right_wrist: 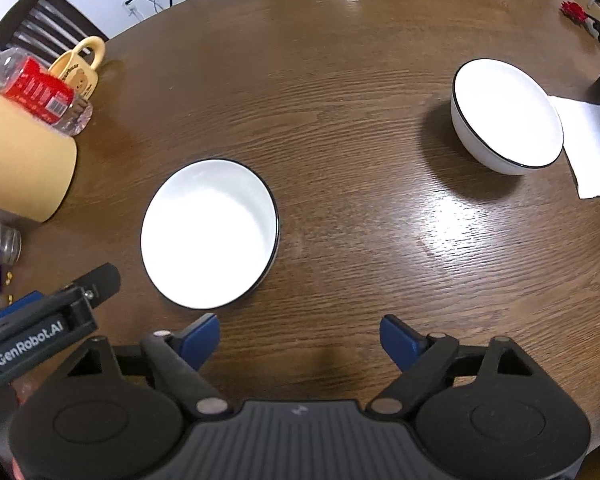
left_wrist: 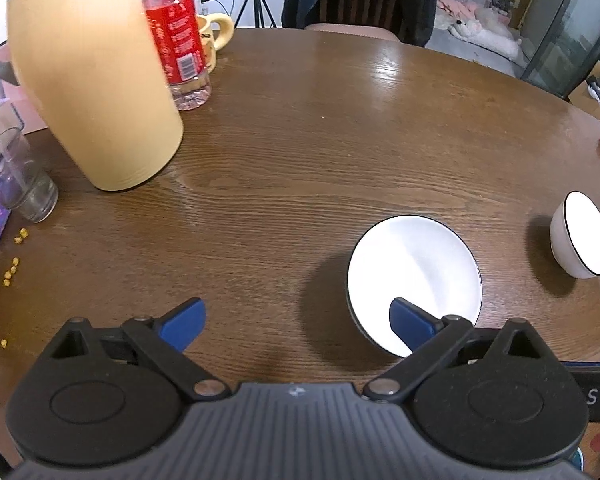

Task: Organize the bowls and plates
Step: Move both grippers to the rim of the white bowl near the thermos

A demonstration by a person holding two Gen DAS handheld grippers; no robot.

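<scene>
Two white bowls with thin black rims stand on the round brown wooden table (left_wrist: 300, 140). The nearer bowl (left_wrist: 414, 272) (right_wrist: 210, 232) sits low in both views. The other bowl (left_wrist: 578, 236) (right_wrist: 506, 116) stands further right, beside a white napkin. My left gripper (left_wrist: 298, 320) is open; its right blue fingertip (left_wrist: 408, 322) shows in front of the nearer bowl's inside, and the left fingertip is over bare wood. I cannot tell whether it touches the bowl. My right gripper (right_wrist: 300, 338) is open over bare table, just right of the nearer bowl, with nothing between its fingers.
At the left stand a tall tan jug (left_wrist: 96, 80), a red-labelled water bottle (left_wrist: 176, 36), a yellow mug (left_wrist: 216, 32) and a clear glass (left_wrist: 20, 176), with yellow crumbs (left_wrist: 12, 272) near the edge. A white napkin (right_wrist: 592, 144) and a red flower (right_wrist: 574, 10) lie at the right.
</scene>
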